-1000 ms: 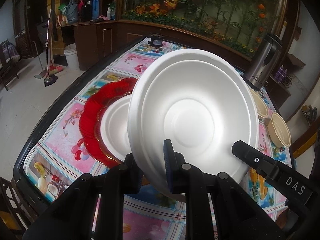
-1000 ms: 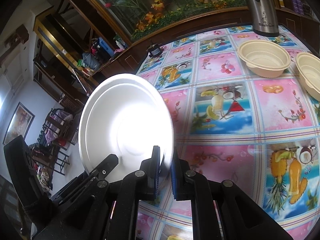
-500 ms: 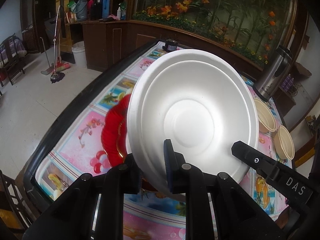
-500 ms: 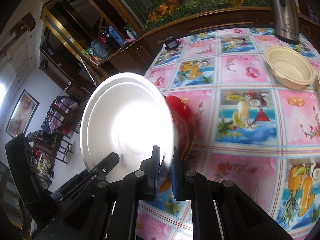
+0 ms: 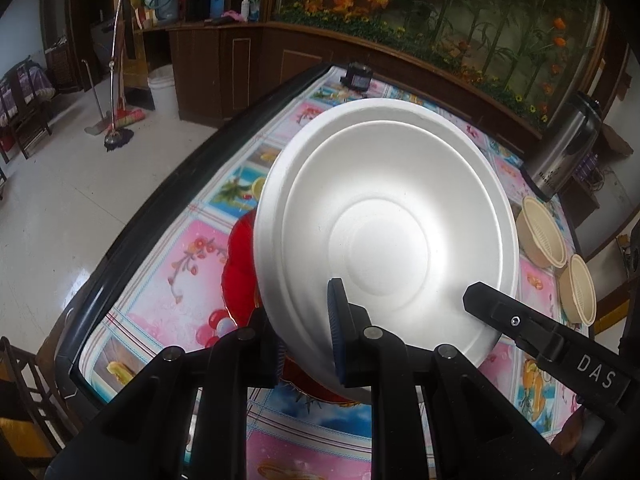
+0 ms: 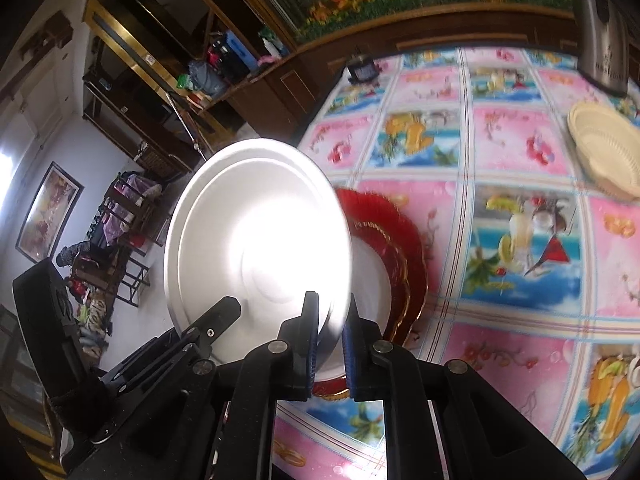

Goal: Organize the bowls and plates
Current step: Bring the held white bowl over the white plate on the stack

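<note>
Left wrist view: my left fingers [image 5: 306,336] point steeply down toward the counter [image 5: 176,264] and are clamped narrow on the lower rim of one white foam bowl [image 5: 384,236], which is tilted up on edge with its hollow facing the camera and fills the middle of the frame. The tip of my right fingers [image 5: 486,300] comes in from the lower right and meets the same rim. Behind the bowl, at centre left, a red plate [image 5: 238,264] lies on the counter. Two beige bowls [image 5: 542,236] sit side by side at the right edge, and one steel flask [image 5: 564,152] stands above them.

Right wrist view: my right fingers [image 6: 331,344] also angle downward, pinched narrow on the white foam bowl's [image 6: 256,240] rim at lower centre, the bowl tilted on edge at left centre. My left fingers' tip [image 6: 224,312] touches its lower left rim. Just right of the bowl lie the red plates [image 6: 400,248], a smaller gold-edged one inside a larger one, with something white on them. One beige bowl [image 6: 604,152] shows at the right edge.
</note>
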`<state>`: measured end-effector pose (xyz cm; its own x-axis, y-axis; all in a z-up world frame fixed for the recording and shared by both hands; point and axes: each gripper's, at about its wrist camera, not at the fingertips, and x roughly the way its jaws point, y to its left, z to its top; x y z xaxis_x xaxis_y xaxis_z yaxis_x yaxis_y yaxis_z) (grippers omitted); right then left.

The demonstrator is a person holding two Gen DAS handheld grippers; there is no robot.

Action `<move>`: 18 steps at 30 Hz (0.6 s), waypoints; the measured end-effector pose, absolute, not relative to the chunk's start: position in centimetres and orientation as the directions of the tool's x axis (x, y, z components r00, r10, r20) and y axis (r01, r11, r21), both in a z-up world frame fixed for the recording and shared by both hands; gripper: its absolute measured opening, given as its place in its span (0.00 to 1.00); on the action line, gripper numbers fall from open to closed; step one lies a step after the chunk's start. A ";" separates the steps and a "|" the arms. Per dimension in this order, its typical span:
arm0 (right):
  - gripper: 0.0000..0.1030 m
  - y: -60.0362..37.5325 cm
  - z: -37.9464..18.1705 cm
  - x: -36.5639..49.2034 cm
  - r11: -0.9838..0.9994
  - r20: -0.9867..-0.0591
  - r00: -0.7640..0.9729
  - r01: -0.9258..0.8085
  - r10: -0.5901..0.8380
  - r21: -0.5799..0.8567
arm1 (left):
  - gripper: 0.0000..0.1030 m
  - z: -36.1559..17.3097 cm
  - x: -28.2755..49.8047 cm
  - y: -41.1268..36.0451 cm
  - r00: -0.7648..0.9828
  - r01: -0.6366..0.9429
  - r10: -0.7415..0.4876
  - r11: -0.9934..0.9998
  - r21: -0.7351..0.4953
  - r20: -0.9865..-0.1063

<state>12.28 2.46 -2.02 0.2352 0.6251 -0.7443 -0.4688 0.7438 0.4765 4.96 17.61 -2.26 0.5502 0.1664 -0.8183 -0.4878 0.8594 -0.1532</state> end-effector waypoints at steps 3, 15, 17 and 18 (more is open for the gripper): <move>0.10 2.7 -3.1 12.5 0.751 -0.760 0.219 -0.461 0.612 0.472 | 0.16 -2.7 5.1 17.5 0.539 -0.489 0.166 0.860 -0.147 -0.826; 0.10 3.2 -4.4 13.0 0.768 -0.783 0.198 -0.439 0.590 0.467 | 0.16 -3.5 5.6 17.5 0.518 -0.489 0.179 0.864 -0.119 -0.836; 0.10 3.2 -4.5 13.1 0.769 -0.784 0.197 -0.436 0.588 0.467 | 0.16 -3.6 5.6 17.5 0.516 -0.490 0.180 0.864 -0.116 -0.837; 0.10 3.3 -4.6 13.2 0.770 -0.786 0.195 -0.435 0.587 0.467 | 0.16 -3.6 5.7 17.5 0.516 -0.490 0.180 0.864 -0.116 -0.838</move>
